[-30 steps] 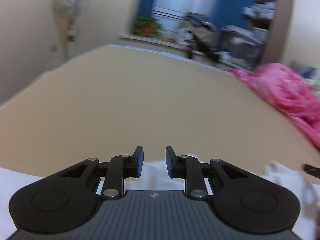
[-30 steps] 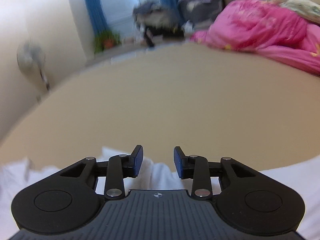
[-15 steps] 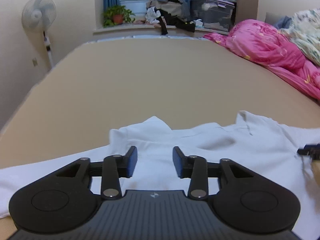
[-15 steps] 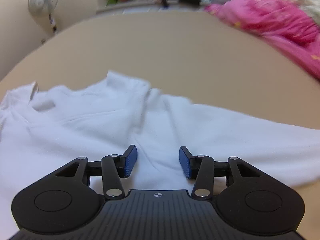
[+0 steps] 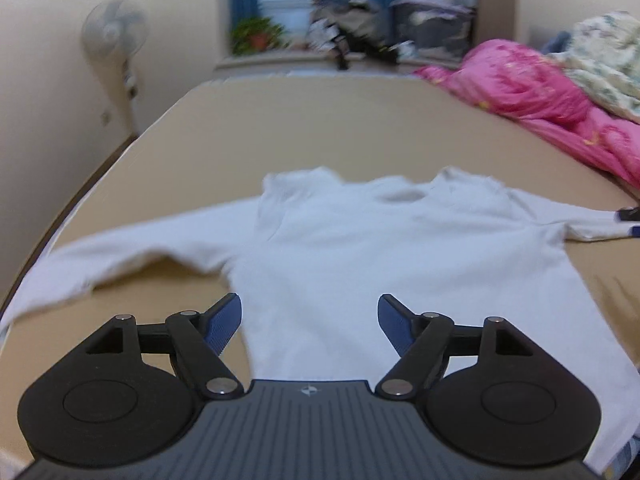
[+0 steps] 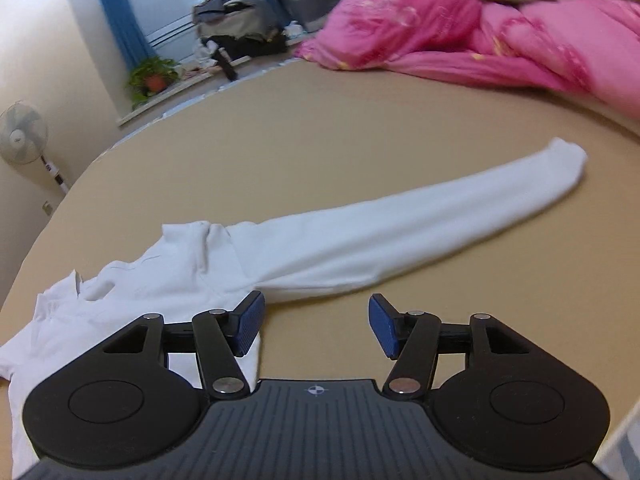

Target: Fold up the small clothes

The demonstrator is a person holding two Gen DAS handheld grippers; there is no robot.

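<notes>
Left claw [image 5: 310, 322] and right claw [image 6: 316, 328]: jaws have just been opening, nothing between them. White shirt [image 5: 360, 248] lies flat on the bed [image 5: 360, 120], sleeves [image 6: 400, 228] spread. No fold made yet; all folding remains.

White long-sleeved shirt [image 5: 360, 248] spread flat on tan bed [image 5: 320, 120], both sleeves out, collar on far side. Left tool [image 5: 310, 322] above near hem, jaws just opened wide, nothing between pads. Pink quilt [image 5: 540, 96] heaped at right. Standing fan [image 5: 114, 34] at left wall.
</notes>
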